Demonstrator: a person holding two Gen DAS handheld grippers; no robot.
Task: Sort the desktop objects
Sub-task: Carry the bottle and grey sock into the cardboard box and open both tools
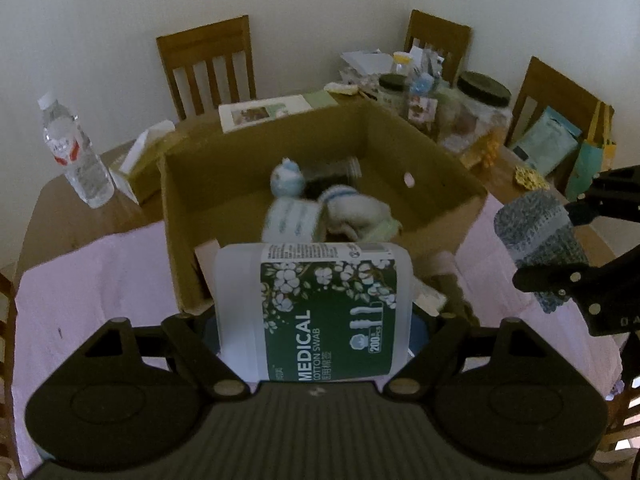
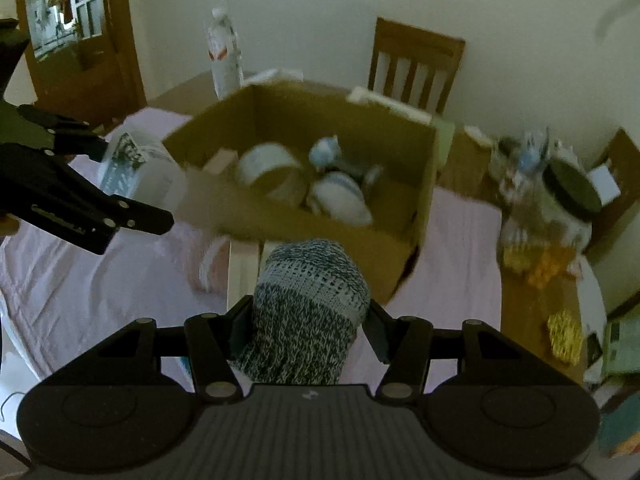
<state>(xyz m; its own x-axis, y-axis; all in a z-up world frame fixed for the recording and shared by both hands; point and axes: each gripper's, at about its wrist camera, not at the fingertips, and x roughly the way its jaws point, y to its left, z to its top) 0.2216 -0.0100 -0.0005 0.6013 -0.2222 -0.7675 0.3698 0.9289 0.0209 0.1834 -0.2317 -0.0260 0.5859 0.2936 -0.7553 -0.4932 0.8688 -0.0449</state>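
Currently both loads hang near the cardboard box (image 1: 320, 168); left gripper (image 1: 316, 320) clamps the cotton swab tub (image 1: 316, 304); right gripper (image 2: 300, 316) clamps the knitted sock (image 2: 308, 304); next, carry over the rim, release.

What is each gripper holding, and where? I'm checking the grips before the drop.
Left gripper clamps the cotton swab box by its sides; right gripper pinches the grey knitted sock across its middle.
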